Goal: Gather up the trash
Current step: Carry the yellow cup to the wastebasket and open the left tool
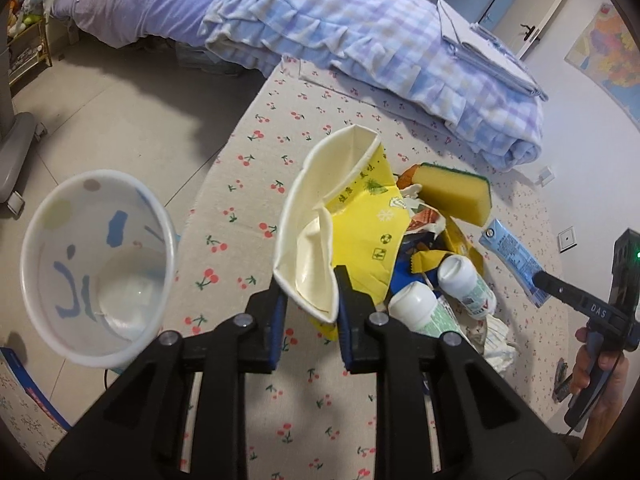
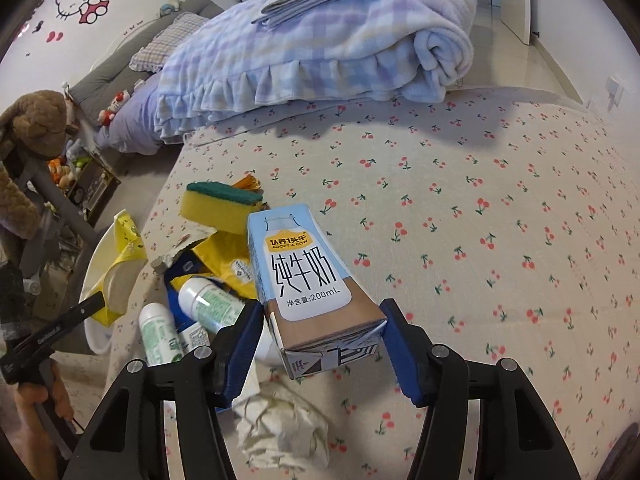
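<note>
Crushed yellow paper cup (image 1: 320, 216): pinched at its folded rim between the pads of the left gripper (image 1: 310, 304), jaws nearly closed on it, cup raised over the cherry-print bed sheet (image 1: 248, 184). Milk carton (image 2: 308, 284): blue and white, marked 200mL, clamped at its base by the right gripper (image 2: 324, 344), jaws set about carton-wide, carton tilted away from the camera. Below both: trash pile on the sheet with a yellow-green sponge (image 2: 220, 204), two white bottles with green labels (image 1: 440, 300) and crumpled tissue (image 2: 280, 420). Translucent plastic cup (image 1: 96, 264) left of the crushed cup, near the left gripper. Rolled plaid blanket (image 2: 340, 40) behind the pile.
</note>
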